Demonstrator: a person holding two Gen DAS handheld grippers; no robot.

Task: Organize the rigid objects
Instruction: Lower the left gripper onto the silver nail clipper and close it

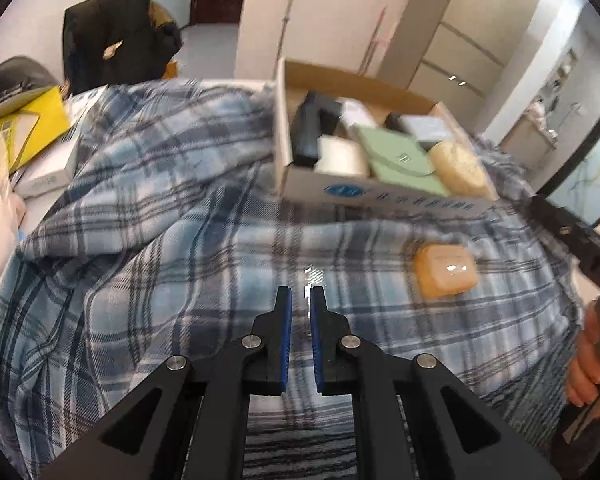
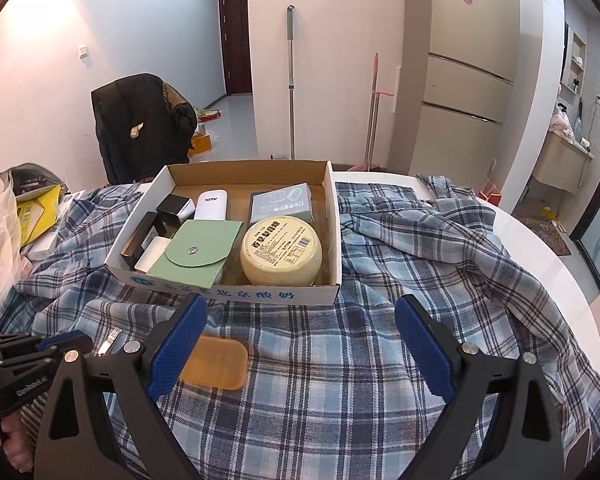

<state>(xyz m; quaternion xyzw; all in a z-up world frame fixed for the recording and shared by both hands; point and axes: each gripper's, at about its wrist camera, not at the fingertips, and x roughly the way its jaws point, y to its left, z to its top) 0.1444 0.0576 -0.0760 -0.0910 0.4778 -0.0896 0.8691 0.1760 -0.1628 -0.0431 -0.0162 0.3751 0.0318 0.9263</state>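
Box: cardboard tray (image 2: 336, 216) is sitting at 12 o'clock from your right gripper, on the plaid cloth (image 2: 340, 380) covering the white table (image 2: 540, 232).
Contents: round yellow tin (image 2: 281, 250), green snap pouch (image 2: 198, 254), grey-blue carton (image 2: 281, 202), white power bank (image 2: 211, 203) and small black boxes (image 2: 174, 206) are filling the tray, touching one another.
Orange soap box: amber container (image 2: 216, 362) is lying flat on the cloth outside the tray, just beside your right gripper's left finger at 9 o'clock.
Small metal piece: silvery item (image 2: 110, 340) is lying on the cloth at 9 o'clock, beyond the amber container.
Right gripper: right gripper (image 2: 300, 340) is hovering with its jaws wide apart, nothing between them.
Left gripper: left gripper (image 1: 300, 304) is hanging over bare cloth with its jaws together, gripping nothing; the amber container is sitting at 2 o'clock from it.
In the way: raised cloth folds (image 2: 412, 220) are bunching at 1 o'clock, right of the tray.
Surroundings: dark jacket on a chair (image 2: 140, 128) is standing at 11 o'clock; yellow packaging (image 2: 36, 208) is piling at 10 o'clock.
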